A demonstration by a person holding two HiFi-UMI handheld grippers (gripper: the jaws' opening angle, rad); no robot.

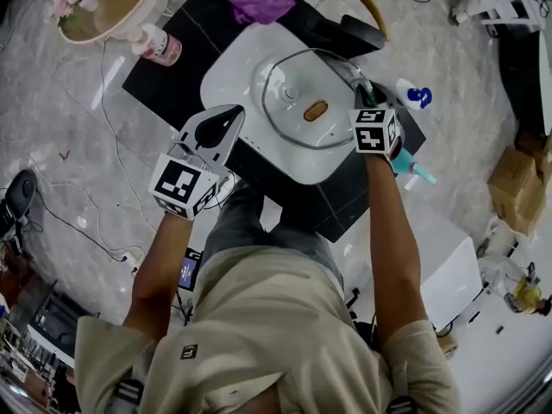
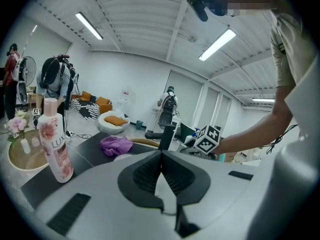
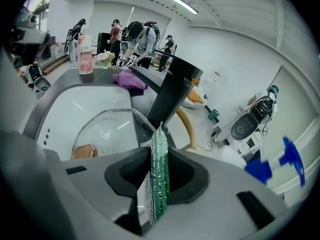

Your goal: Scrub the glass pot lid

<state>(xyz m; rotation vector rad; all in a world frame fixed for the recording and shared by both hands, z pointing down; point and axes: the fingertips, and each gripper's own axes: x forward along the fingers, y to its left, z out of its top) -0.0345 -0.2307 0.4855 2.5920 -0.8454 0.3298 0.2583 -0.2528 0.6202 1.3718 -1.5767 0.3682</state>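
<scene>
A black bench (image 1: 164,76) stood on a pale stone floor and carried a white sink (image 1: 228,76). The glass pot lid (image 1: 297,119) lay inside the sink with its brown handle (image 1: 316,109) facing up. The right tongs (image 3: 160,154) were pressed together on a green scrub pad (image 3: 159,184), which stood on edge between them with its tip past their ends. They were at the right edge of the lid, but it was not clear whether the pad touched the glass. The left tongs (image 2: 161,154) were pressed together at the tips and held nothing. They were over the near left rim of the sink, apart from the lid. A purple cloth (image 1: 259,3) lay on the bench behind the sink, a pink bottle (image 1: 159,44) stood at its left, and a blue spray bottle (image 1: 416,96) was at its right.
</scene>
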